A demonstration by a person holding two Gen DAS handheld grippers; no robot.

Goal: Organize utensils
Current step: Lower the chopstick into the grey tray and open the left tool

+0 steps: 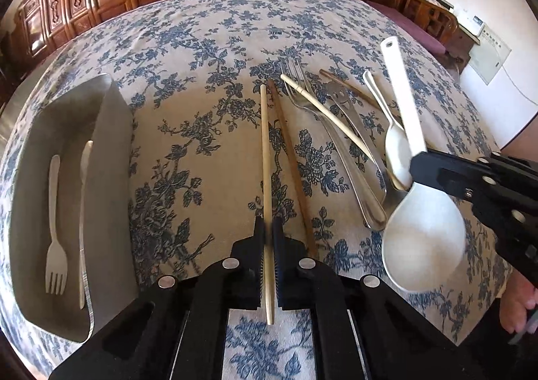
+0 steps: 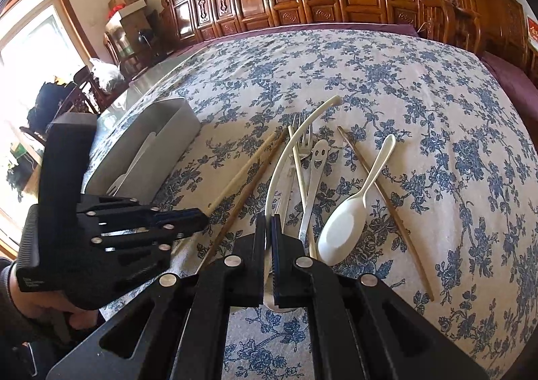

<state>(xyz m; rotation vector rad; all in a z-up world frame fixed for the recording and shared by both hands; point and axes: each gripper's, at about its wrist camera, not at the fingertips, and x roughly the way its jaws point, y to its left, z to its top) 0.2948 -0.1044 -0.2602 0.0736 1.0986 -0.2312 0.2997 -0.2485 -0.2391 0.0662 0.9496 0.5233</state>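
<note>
**Both grippers loaded over the utensil pile**

We see the left gripper [image 1: 268, 245] clamped on a pale chopstick [image 1: 265, 151]. The right gripper [image 2: 268, 245] pinches the white rice paddle [image 1: 423, 239], lifted. The grey tray [image 1: 114, 178], left, holds a plastic fork [image 1: 55, 239].

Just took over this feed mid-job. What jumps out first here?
Both grippers are full: the left gripper is shut on a pale chopstick, and the right gripper is shut on a big white rice paddle. Between them a jumble of forks, spoons and chopsticks lies on the blue-flowered tablecloth, with a grey tray at the left already holding a white fork.
</note>
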